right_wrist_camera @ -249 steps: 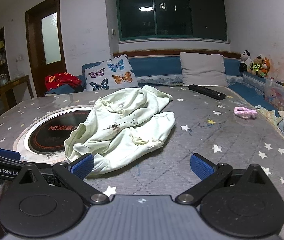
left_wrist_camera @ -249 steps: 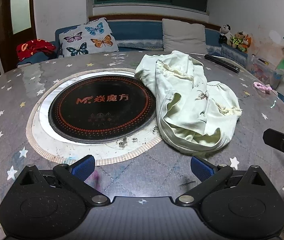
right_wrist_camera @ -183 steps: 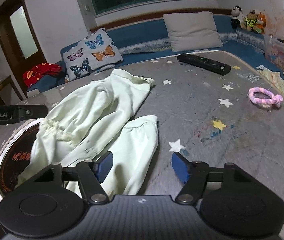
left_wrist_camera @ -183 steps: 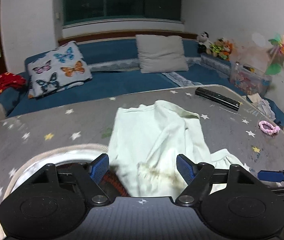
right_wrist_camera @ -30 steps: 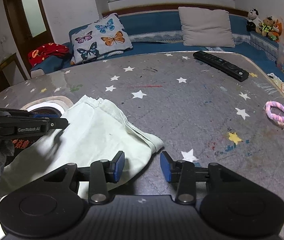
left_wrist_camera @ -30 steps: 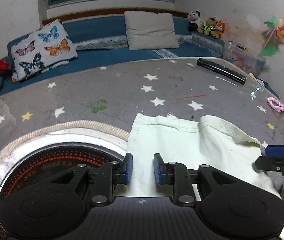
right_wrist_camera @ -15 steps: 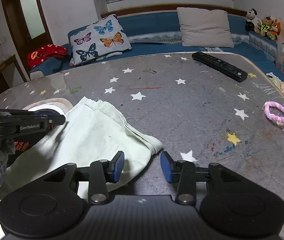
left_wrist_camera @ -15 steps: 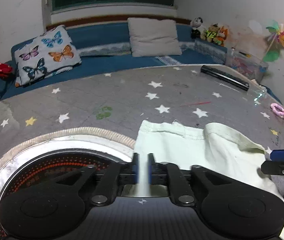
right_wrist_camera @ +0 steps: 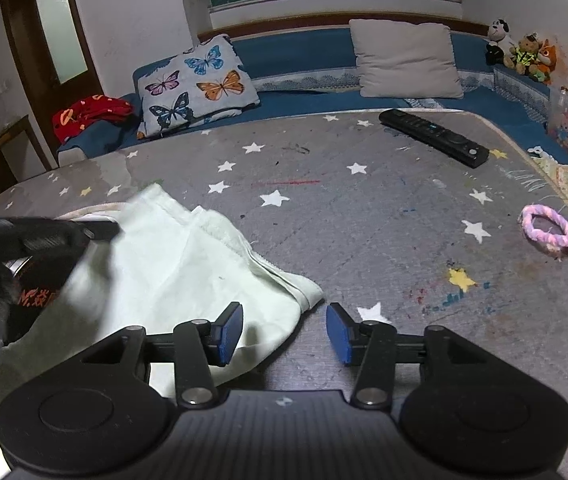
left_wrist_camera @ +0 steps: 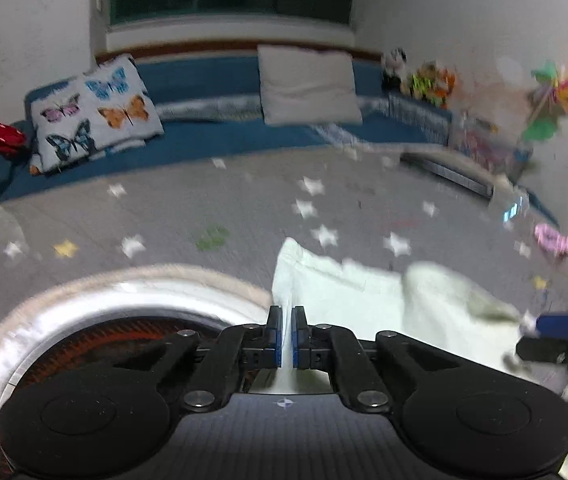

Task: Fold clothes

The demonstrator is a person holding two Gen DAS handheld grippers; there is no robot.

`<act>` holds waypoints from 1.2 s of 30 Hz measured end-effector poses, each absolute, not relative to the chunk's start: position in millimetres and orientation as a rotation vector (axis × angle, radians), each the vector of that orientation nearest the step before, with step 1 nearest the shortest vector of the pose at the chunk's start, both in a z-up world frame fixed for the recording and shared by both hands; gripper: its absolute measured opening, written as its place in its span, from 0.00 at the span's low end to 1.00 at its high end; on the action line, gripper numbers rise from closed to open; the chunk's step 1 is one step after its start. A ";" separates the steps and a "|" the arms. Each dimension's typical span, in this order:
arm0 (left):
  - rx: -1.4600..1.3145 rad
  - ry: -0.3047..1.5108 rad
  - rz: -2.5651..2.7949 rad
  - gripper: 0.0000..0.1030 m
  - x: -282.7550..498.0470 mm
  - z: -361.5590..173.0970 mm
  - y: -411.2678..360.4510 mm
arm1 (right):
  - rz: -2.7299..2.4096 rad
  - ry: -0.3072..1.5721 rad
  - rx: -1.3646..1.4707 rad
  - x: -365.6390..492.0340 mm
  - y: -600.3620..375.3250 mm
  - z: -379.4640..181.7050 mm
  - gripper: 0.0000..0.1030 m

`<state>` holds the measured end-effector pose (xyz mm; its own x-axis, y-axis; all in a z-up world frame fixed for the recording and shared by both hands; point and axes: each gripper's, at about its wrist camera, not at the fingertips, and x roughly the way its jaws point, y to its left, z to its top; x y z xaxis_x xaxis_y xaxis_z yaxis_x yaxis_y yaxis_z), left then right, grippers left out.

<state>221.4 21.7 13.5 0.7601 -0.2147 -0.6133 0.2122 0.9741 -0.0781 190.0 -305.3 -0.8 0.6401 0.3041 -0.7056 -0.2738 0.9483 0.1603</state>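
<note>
Left wrist view is blurred: the left gripper [left_wrist_camera: 287, 334] is pinched tight on an edge of the pale green garment [right_wrist_camera: 172, 264]. That garment lies flattened on the star-patterned table [right_wrist_camera: 364, 216], partly over the round cooktop [left_wrist_camera: 96, 340], its hemmed corner between the right gripper [right_wrist_camera: 284, 332] fingers, which gape wide, holding nothing.
</note>
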 end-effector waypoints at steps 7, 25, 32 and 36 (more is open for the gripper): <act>-0.072 0.495 -0.114 0.05 172.8 77.3 86.6 | 0.323 0.776 0.056 186.2 -305.7 12.0 0.45; -0.161 0.678 0.191 0.05 68.9 32.9 197.9 | 0.503 0.849 -0.089 203.2 -205.9 -9.6 0.40; -0.195 0.690 0.221 0.05 61.4 25.3 204.5 | 0.595 0.845 -0.169 197.2 -161.2 -12.6 0.32; -0.208 0.688 0.241 0.05 56.5 24.5 210.3 | 0.663 0.838 -0.187 190.0 -145.4 -12.5 0.27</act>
<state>56.5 210.3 24.5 0.7465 0.1505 -0.6482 -0.2869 0.9517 -0.1094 190.0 -145.4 -12.5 0.4832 0.4694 -0.7391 -0.6113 0.7852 0.0990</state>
